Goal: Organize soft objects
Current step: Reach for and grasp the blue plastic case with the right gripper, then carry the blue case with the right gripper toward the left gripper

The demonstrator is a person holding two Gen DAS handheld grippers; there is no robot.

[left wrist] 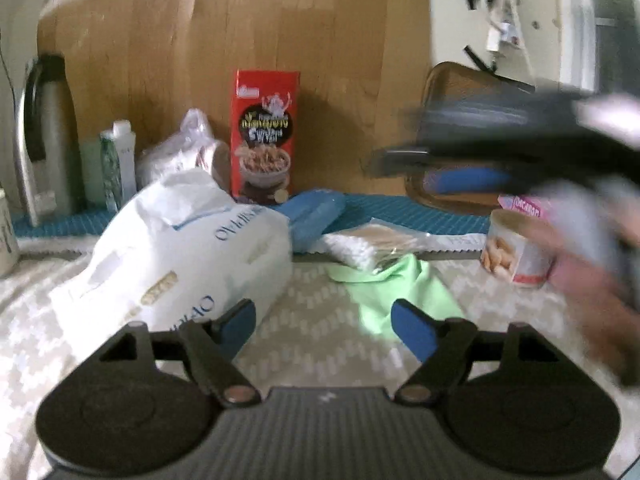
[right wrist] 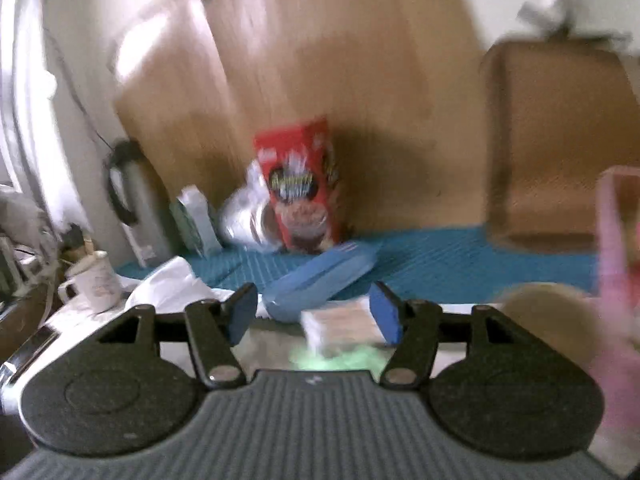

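Observation:
A light green cloth [left wrist: 394,290] lies on the patterned table cover, just ahead of my open, empty left gripper [left wrist: 326,330]. A clear pack of cotton swabs [left wrist: 370,246] rests on the cloth's far end. A bulky white plastic bag [left wrist: 180,252] lies to the left, touching the left fingertip. A blue soft pouch [left wrist: 314,214] lies behind it. My right gripper [right wrist: 314,312] is open and empty, held above the swab pack [right wrist: 340,326] and green cloth [right wrist: 336,360]; the blue pouch [right wrist: 320,284] is beyond. It shows blurred in the left wrist view [left wrist: 472,160].
A red cereal box [left wrist: 264,136] stands against the wooden back panel. A steel flask [left wrist: 44,136], a carton [left wrist: 118,164] and a clear bag [left wrist: 184,148] stand at the left. A snack can [left wrist: 520,250] and pink box [right wrist: 618,240] are at the right. A white mug [right wrist: 94,280] stands far left.

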